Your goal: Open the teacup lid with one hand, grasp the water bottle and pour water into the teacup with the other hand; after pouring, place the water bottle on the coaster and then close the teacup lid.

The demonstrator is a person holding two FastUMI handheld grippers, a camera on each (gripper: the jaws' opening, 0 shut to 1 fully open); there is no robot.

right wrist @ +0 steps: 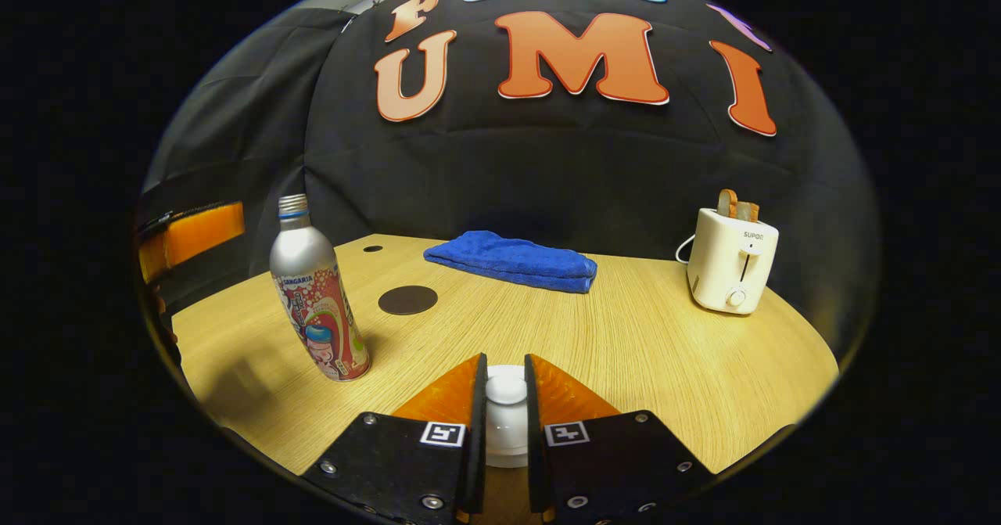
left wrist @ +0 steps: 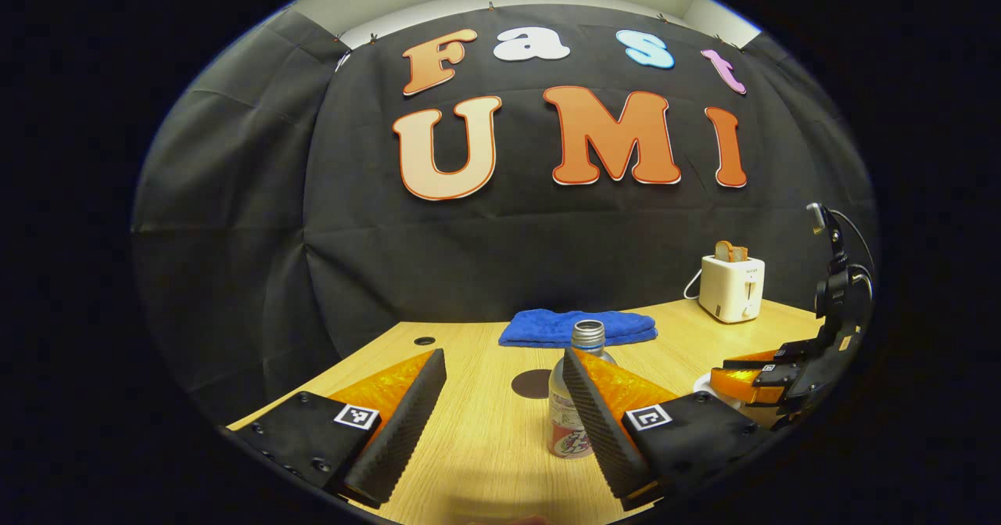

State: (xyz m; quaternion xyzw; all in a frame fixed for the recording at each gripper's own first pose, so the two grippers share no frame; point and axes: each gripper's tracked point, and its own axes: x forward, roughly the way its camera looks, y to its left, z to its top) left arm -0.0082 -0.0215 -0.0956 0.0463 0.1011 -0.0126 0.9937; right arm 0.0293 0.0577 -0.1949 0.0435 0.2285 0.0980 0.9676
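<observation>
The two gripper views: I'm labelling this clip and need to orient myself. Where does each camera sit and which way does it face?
Left gripper view: rides the left gripper, facing the booth's back wall over the table; its open fingers show, one in front of the water bottle.
Right gripper view: rides the right gripper, same heading; its fingers pinch the teacup lid knob.
Shared: bottle, coaster, blue towel, toaster.
</observation>
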